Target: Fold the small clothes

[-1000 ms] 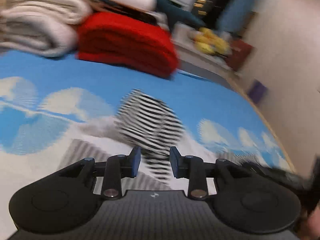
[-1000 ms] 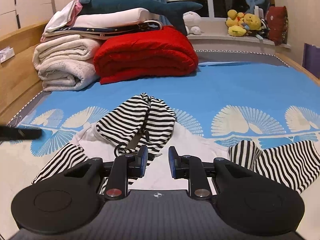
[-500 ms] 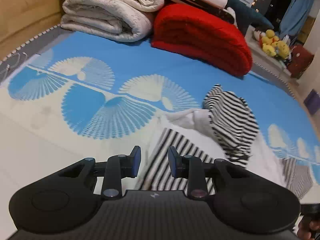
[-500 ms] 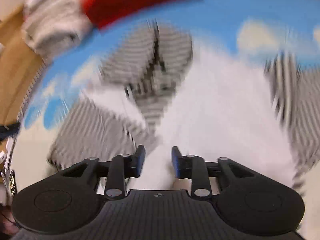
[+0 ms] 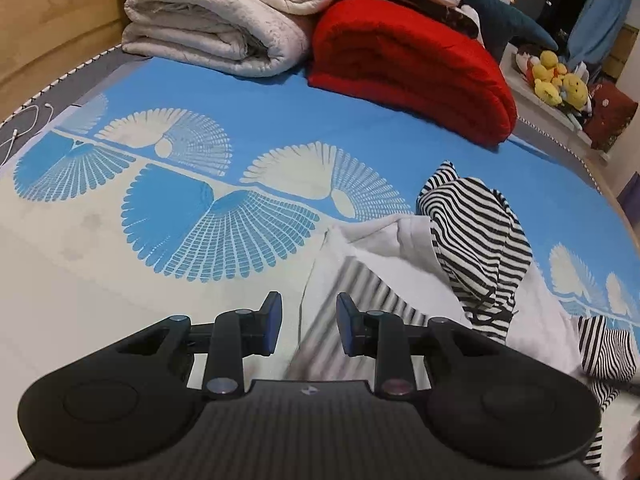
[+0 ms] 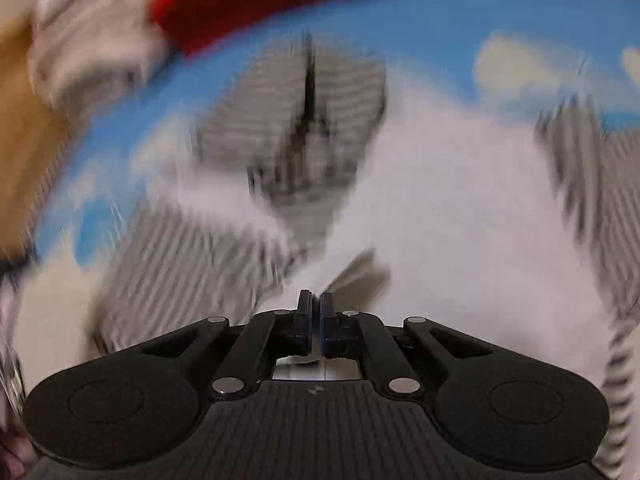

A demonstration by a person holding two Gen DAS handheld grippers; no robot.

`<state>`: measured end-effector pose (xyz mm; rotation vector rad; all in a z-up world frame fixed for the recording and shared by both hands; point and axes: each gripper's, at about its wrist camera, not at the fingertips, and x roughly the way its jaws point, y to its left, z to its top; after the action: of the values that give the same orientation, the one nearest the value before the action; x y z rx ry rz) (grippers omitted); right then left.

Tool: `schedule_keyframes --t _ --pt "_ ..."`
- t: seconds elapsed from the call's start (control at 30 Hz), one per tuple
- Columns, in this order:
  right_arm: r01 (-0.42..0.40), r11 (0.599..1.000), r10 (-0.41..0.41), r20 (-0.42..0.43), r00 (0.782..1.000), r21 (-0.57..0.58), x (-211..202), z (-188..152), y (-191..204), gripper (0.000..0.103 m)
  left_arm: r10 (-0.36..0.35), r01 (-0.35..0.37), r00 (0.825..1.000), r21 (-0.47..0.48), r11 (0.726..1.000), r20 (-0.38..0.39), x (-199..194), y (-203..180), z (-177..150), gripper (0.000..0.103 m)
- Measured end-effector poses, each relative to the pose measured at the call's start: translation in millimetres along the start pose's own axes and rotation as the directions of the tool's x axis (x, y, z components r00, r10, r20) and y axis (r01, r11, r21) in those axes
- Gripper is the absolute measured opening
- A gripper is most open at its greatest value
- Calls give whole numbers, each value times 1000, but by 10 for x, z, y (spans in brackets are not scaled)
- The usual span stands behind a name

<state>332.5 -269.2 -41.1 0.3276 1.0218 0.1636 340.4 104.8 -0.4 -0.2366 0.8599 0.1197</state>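
Observation:
A small white hoodie (image 5: pixel 400 248) with a black-and-white striped hood (image 5: pixel 476 232) and sleeves lies spread on the blue patterned bedsheet (image 5: pixel 280 120). My left gripper (image 5: pixel 308 316) is open, low over the near edge of one striped sleeve (image 5: pixel 372 292), which lies under the gap between its fingers. The right wrist view is blurred. There my right gripper (image 6: pixel 316 300) is shut at the lower front of the white hoodie (image 6: pixel 460 208), and a small ridge of cloth rises at its tips. The hood (image 6: pixel 304 120) lies beyond, with a striped sleeve (image 6: pixel 180 264) on its left.
A folded red quilt (image 5: pixel 408 64) and a rolled white quilt (image 5: pixel 216 20) are stacked at the head of the bed. Yellow plush toys (image 5: pixel 560 80) sit on a ledge at the far right. A white cable (image 5: pixel 20 128) lies at the left edge beside the wooden frame (image 5: pixel 40 20).
My left gripper swung from the hood to the near sleeve and sank. My right gripper dipped onto the white body, and its jaws went from apart to shut.

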Motion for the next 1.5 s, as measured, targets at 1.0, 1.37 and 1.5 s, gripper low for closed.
schedule_keyframes --t 1.0,1.37,1.5 --pt "158 947 -211 174 962 280 -466 347 -1792 9 66 60 936 342 938 -347 957 -725 -649 39" --pt "232 694 -484 203 851 681 -838 111 -3627 39 -6 97 964 332 938 -266 581 -907 -473 39" --pt "170 661 -446 199 873 731 -635 120 -3842 39 14 75 965 327 942 -262 592 -863 -465 39"
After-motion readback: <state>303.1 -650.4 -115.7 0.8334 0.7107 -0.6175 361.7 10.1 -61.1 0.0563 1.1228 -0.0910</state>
